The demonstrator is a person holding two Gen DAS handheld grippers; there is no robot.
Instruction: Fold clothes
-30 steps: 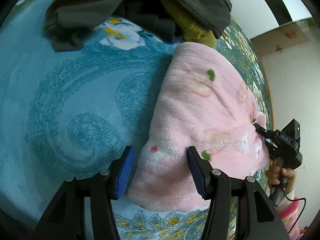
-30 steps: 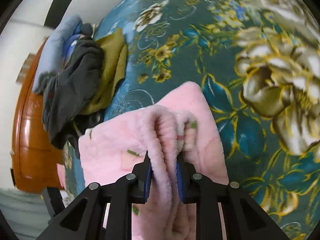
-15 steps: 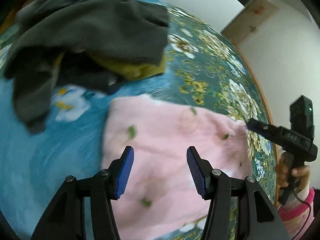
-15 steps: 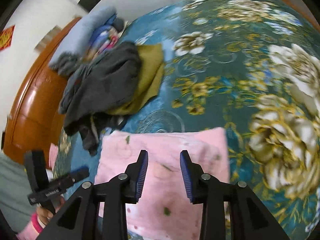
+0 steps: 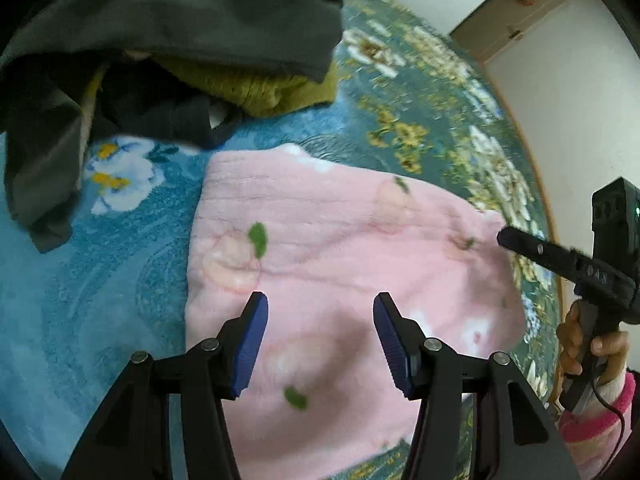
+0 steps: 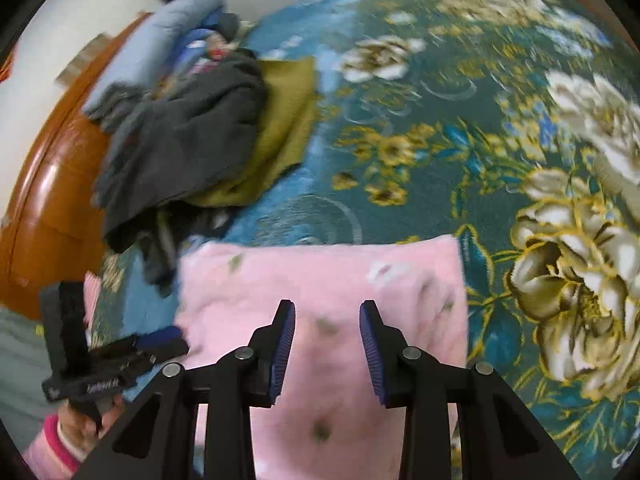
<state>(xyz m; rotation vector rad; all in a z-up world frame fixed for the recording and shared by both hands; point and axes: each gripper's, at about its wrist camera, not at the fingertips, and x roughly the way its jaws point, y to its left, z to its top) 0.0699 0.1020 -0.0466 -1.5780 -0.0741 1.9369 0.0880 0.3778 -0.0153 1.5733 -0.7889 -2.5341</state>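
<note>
A pink fleece garment with small green leaf marks lies folded flat on the floral bedspread; it also shows in the right wrist view. My left gripper is open and empty, held above the garment's near half. My right gripper is open and empty above the garment's near edge. The right gripper also shows in the left wrist view at the garment's right edge. The left gripper shows in the right wrist view at the garment's left edge.
A pile of unfolded clothes lies beyond the pink garment: a dark grey garment over an olive-yellow one, also in the right wrist view. A light blue pillow and a wooden headboard are behind the pile.
My right gripper has let go of the pink garment's folded edge and opened. The garment now lies flat. Both grippers have lifted and pulled back from it.
</note>
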